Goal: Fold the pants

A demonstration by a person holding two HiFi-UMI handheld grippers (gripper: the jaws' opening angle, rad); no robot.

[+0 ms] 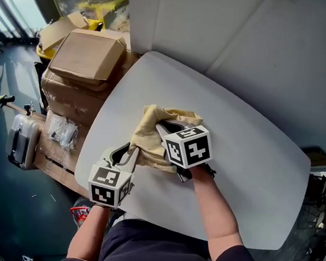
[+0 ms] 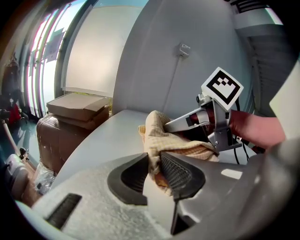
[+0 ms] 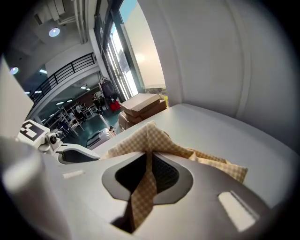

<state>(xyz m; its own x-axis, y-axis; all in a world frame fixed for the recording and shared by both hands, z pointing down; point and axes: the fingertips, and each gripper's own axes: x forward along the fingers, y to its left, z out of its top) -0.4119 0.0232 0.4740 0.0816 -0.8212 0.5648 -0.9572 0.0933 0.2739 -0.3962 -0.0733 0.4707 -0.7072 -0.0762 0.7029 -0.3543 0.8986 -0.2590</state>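
Observation:
The pants (image 1: 150, 119), of yellow checked cloth, lie bunched on the white table (image 1: 251, 164) towards its left side. My left gripper (image 1: 131, 151) reaches into the near left edge of the heap. In the left gripper view its jaws (image 2: 152, 168) are closed on a fold of the pants (image 2: 174, 143). My right gripper (image 1: 164, 128) sits over the heap's middle, its marker cube covering part of the cloth. In the right gripper view a strip of the pants (image 3: 151, 137) runs between its narrow jaws (image 3: 149, 166) and is pinched there.
Stacked cardboard boxes (image 1: 90, 54) stand off the table's far left corner, with a grey suitcase (image 1: 24, 139) on the floor below. A white wall panel (image 1: 284, 58) rises behind the table. The table's left edge lies close to my left gripper.

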